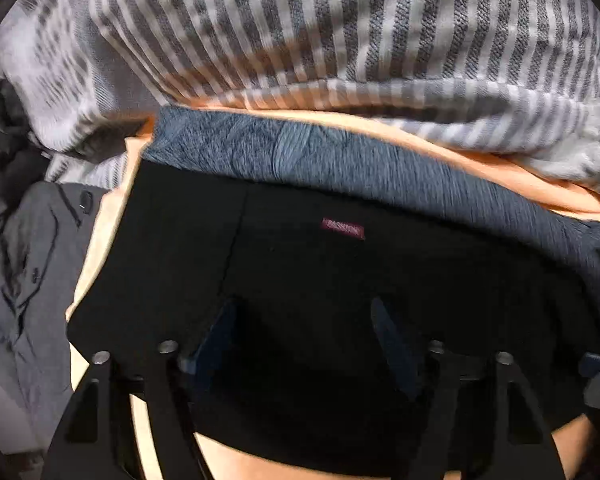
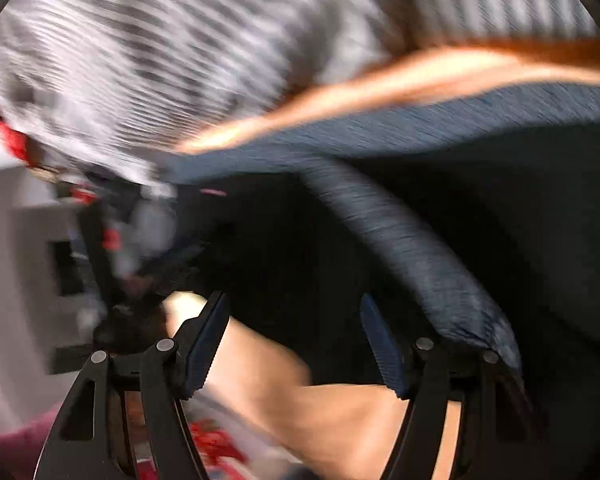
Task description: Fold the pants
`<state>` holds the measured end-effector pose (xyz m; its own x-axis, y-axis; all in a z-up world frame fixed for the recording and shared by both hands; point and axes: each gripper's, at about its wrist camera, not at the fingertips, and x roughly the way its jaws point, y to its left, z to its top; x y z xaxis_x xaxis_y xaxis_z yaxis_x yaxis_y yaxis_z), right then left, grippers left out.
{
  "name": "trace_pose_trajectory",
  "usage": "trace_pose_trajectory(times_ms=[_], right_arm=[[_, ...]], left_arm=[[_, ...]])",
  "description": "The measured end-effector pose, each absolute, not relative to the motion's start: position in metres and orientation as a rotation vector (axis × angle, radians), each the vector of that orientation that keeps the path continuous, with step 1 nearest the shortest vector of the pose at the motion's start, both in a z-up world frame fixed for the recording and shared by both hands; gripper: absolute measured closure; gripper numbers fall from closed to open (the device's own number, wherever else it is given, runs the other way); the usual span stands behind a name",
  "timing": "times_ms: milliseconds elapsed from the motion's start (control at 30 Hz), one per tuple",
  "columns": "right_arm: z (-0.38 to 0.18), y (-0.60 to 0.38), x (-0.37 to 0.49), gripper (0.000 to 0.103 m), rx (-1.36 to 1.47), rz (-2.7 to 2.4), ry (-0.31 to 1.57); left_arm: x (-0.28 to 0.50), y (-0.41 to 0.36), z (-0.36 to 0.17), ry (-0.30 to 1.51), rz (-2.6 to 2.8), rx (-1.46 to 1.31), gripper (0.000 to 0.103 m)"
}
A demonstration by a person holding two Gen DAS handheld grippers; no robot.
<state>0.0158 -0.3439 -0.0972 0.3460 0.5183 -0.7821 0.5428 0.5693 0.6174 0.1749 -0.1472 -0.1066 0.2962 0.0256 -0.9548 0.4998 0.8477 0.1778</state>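
Observation:
Black pants [image 1: 300, 264] with a grey-blue ribbed waistband [image 1: 340, 160] and a small red label [image 1: 343, 228] lie flat on an orange surface [image 1: 500, 168]. My left gripper [image 1: 304, 312] hovers right over the black cloth, its jaws wide apart and nothing pinched between them. In the blurred right wrist view the same pants [image 2: 500, 220] lie at right, the waistband [image 2: 412, 240] curving down past the right finger. My right gripper [image 2: 294, 308] stands open at the pants' edge, with black cloth and orange surface [image 2: 300, 400] showing between the fingers.
A grey-and-white striped cloth [image 1: 320, 28] lies bunched beyond the waistband. A grey garment with buttons [image 1: 24, 280] sits at the left. In the right wrist view, a white piece of furniture [image 2: 16, 260] and red items [image 2: 216, 448] lie off the surface's edge at left.

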Motion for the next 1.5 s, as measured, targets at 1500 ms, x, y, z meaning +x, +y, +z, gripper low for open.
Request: trace_pose_trajectory(times_ms=[1500], right_arm=[[-0.095,-0.296,-0.442,0.035,1.366,-0.545,0.991]], left_arm=[[-0.085,-0.19,-0.067,1.243,-0.826,0.728,0.025]])
